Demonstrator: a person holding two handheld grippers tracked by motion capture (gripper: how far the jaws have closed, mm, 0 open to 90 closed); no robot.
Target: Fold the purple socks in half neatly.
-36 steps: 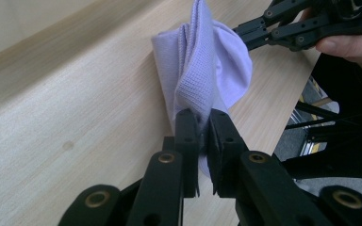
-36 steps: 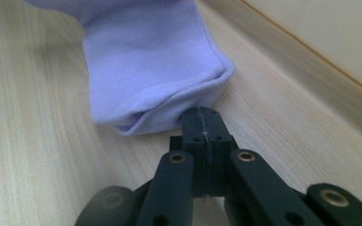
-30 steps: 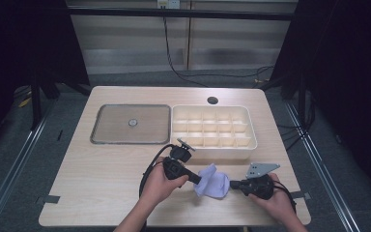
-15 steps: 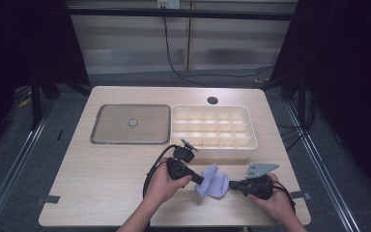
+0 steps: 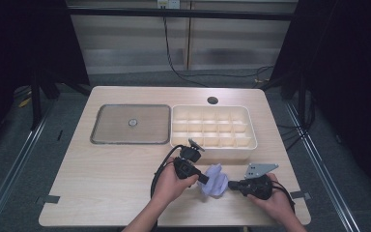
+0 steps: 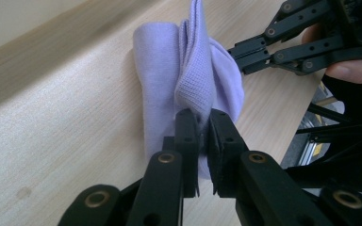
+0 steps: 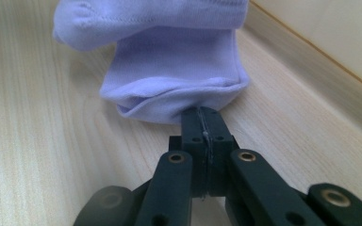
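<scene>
A lavender sock (image 5: 215, 180) lies bunched on the wooden table near its front edge, between both grippers. My left gripper (image 5: 204, 179) comes in from the left and is shut on a raised fold of the sock (image 6: 188, 75), with its tips (image 6: 202, 115) pinching the knit fabric. My right gripper (image 5: 231, 184) comes in from the right and is shut on the sock's folded edge (image 7: 169, 80); its jaws (image 7: 201, 113) meet with thin cloth between them. In the left gripper view, the right gripper (image 6: 252, 52) reaches the sock from the far side.
A white box (image 5: 222, 151) divided into several compartments stands just behind the grippers. To its left lies a flat grey tray (image 5: 111, 125) with a small knob in the middle. A round hole (image 5: 212, 100) sits in the table at the back.
My left hand has drifted slightly to the right with the sock fold in its jaws. The right hand and its grip have stayed where they were.
</scene>
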